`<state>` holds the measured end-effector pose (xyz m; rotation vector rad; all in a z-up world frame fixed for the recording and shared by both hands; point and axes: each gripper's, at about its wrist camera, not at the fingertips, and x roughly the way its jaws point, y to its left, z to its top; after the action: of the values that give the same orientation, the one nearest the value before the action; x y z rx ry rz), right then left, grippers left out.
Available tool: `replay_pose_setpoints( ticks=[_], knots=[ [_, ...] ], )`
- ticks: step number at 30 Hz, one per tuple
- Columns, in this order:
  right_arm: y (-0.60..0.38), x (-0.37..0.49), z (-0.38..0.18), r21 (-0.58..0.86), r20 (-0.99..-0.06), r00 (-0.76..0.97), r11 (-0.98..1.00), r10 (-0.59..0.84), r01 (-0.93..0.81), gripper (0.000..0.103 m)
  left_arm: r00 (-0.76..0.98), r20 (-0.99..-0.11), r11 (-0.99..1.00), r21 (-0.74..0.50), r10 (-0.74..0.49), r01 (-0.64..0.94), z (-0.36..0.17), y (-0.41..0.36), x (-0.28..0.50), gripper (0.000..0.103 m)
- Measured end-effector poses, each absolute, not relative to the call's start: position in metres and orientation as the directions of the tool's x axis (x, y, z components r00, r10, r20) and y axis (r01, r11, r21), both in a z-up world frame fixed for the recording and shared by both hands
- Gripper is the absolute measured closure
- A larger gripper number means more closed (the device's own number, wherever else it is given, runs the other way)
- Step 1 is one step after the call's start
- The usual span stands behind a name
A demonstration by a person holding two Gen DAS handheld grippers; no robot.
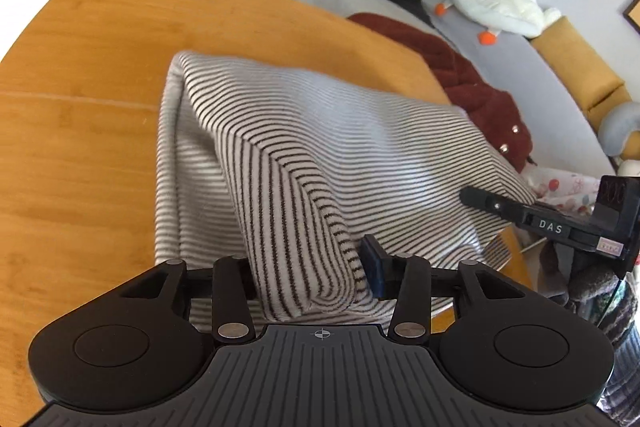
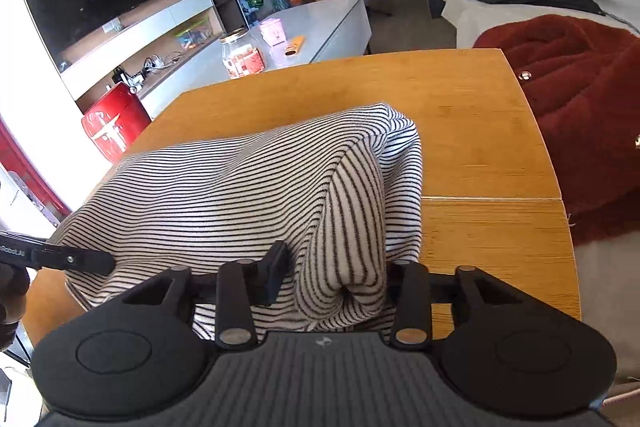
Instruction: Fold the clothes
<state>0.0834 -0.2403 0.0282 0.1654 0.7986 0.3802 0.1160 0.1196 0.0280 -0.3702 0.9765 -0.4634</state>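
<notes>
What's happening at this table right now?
A person is folding a striped garment on a wooden table, with a hand-held claw in each hand. The left claw and the right claw each have a bunched fold of the striped cloth between their fingers, lifting it off the table. A dark red fleece lies beside the table, untouched.

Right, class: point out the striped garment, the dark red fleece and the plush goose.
striped garment [image 1: 320,147]: left wrist view, on its raised upper panel.
dark red fleece [image 2: 576,99]: right wrist view, on its bunched middle.
plush goose [image 1: 496,3]: left wrist view, on its white body.
</notes>
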Motion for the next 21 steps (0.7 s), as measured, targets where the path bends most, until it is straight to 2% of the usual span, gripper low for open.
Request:
replay_pose_setpoints(
  ticks=[1,3,5,6,7,9,12,15,18,21],
  knots=[
    [-0.243,0.083,0.034,0.281,-0.652,0.654,0.924,0.383,-0.261,0.044,0.475,-0.709,0.848,-0.493,-0.521,0.194,0.025,0.122,0.115,0.050],
    [-0.250,0.084,0.049,0.264,-0.608,0.711,0.934,0.354,-0.240,0.014,0.522,-0.704,0.871,-0.452,-0.481,0.194,0.041,0.129,0.111,0.042],
    [-0.255,0.090,0.061,0.251,-0.565,0.761,0.945,0.320,-0.211,0.002,0.577,-0.676,0.883,-0.421,-0.458,0.208,0.061,0.134,0.106,0.028],
    [-0.255,0.094,0.063,0.241,-0.553,0.776,0.950,0.303,-0.199,0.001,0.598,-0.658,0.883,-0.416,-0.457,0.216,0.071,0.136,0.104,0.019],
    [-0.255,0.099,0.066,0.231,-0.541,0.791,0.955,0.286,-0.187,0.000,0.610,-0.639,0.877,-0.425,-0.468,0.226,0.079,0.136,0.103,0.014],
    [-0.252,0.112,0.065,0.189,-0.537,0.806,0.967,0.249,-0.172,0.000,0.615,-0.610,0.857,-0.450,-0.501,0.252,0.090,0.132,0.101,0.011],
    [-0.239,0.139,0.046,0.077,-0.585,0.795,0.986,0.163,-0.146,0.000,0.552,-0.590,0.799,-0.526,-0.589,0.291,0.085,0.118,0.105,0.010],
    [-0.227,0.154,0.018,-0.039,-0.646,0.759,0.990,0.081,-0.138,0.000,0.475,-0.630,0.783,-0.562,-0.615,0.267,0.057,0.101,0.117,0.010],
    [-0.230,0.147,0.008,-0.040,-0.640,0.764,0.990,0.076,-0.132,0.000,0.456,-0.667,0.806,-0.527,-0.588,0.270,0.032,0.091,0.131,0.008],
    [-0.239,0.140,0.003,0.027,-0.654,0.751,0.995,0.094,-0.101,0.000,0.488,-0.674,0.832,-0.463,-0.554,0.305,0.034,0.083,0.148,0.006]
  ],
)
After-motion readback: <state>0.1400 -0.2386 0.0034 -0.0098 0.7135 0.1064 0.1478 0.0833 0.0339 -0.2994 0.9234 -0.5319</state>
